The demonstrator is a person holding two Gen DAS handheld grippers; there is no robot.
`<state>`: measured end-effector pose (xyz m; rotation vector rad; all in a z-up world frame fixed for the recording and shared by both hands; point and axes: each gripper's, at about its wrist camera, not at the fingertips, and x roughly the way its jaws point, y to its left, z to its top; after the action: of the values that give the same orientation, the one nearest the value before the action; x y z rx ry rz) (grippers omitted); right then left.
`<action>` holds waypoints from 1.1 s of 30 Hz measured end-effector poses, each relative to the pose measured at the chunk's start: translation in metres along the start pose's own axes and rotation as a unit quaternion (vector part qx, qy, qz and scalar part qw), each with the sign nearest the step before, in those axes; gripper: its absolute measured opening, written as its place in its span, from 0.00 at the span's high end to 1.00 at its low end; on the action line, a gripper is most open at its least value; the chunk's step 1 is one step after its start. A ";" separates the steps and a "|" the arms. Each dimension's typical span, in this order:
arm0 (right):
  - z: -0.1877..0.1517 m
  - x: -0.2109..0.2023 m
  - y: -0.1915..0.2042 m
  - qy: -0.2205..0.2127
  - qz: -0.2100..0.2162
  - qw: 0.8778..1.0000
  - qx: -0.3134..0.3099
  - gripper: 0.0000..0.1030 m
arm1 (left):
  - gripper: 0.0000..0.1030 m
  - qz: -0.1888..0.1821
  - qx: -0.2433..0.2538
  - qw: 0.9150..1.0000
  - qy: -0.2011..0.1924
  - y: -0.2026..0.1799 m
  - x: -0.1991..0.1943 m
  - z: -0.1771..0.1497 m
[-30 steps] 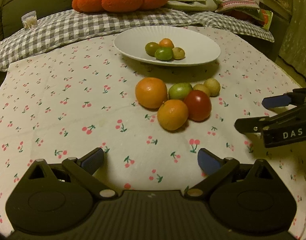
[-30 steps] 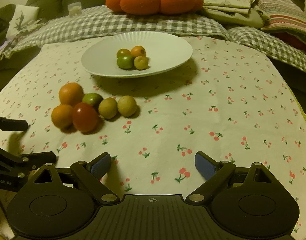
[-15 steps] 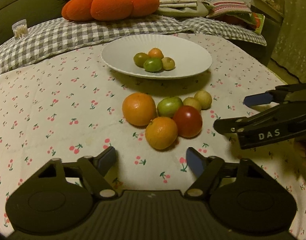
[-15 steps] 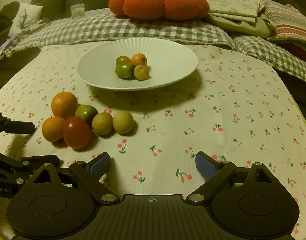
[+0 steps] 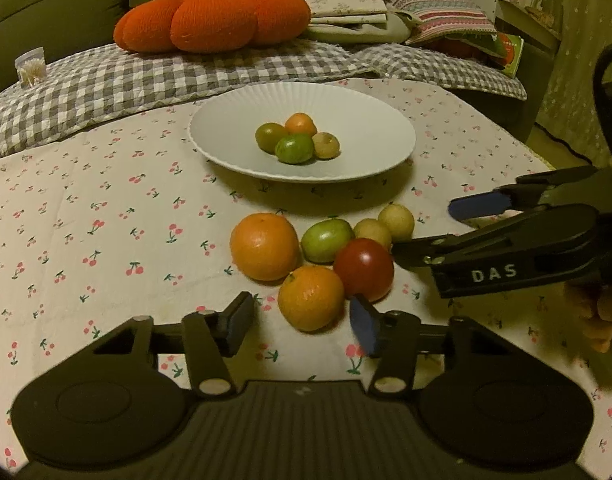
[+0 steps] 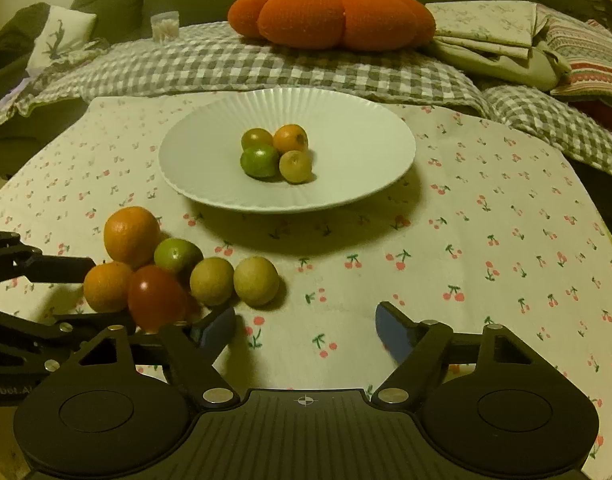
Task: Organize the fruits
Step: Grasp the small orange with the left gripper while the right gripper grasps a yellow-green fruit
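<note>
Left gripper (image 5: pixel 302 322) jaws open, empty, straddling near orange (image 5: pixel 311 297); I centre it, close gently. Right gripper (image 6: pixel 306 330) wide open, empty.

A cherry-print cloth (image 5: pixel 106 220) is spread over the bench. Behind it, a grey checked blanket (image 5: pixel 146 76) is laid, with an orange pumpkin-shaped cushion (image 5: pixel 214 20) set on it. Folded linens (image 6: pixel 490 40) and a striped cushion (image 5: pixel 438 16) are stacked beside the cushion.

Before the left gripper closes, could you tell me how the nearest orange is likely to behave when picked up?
The small orange looks round, so it could roll if nudged off-centre. It touches the red tomato and seems to touch the larger orange, so they may shift. Its dimpled skin probably grips well between the open left gripper.
</note>
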<state>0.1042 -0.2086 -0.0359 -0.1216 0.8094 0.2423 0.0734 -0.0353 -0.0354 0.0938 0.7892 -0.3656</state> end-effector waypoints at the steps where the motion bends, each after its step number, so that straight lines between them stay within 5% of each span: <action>1: 0.001 0.001 0.001 -0.001 0.002 1.000 0.000 0.27 | 0.55 -0.001 0.000 1.000 0.000 0.000 0.000 0.000; 11: 0.007 0.003 0.010 -0.005 0.008 1.000 -0.022 0.40 | 0.67 -0.010 -0.002 1.000 0.000 -0.001 0.000 0.000; 13: 0.008 0.003 0.011 -0.004 0.014 1.000 -0.027 0.55 | 0.68 -0.010 -0.003 1.000 0.000 -0.001 -0.001 0.001; 21: 0.009 0.002 0.017 -0.001 0.032 0.999 -0.044 0.79 | 0.68 -0.001 -0.011 1.000 0.000 0.002 -0.004 0.000; 33: 0.009 -0.005 0.015 0.000 0.031 0.999 -0.033 0.79 | 0.68 0.004 -0.017 1.000 -0.005 0.003 -0.011 0.001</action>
<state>0.1031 -0.1935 -0.0265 -0.1592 0.8064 0.3285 0.0682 -0.0296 -0.0274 0.0643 0.7836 -0.3442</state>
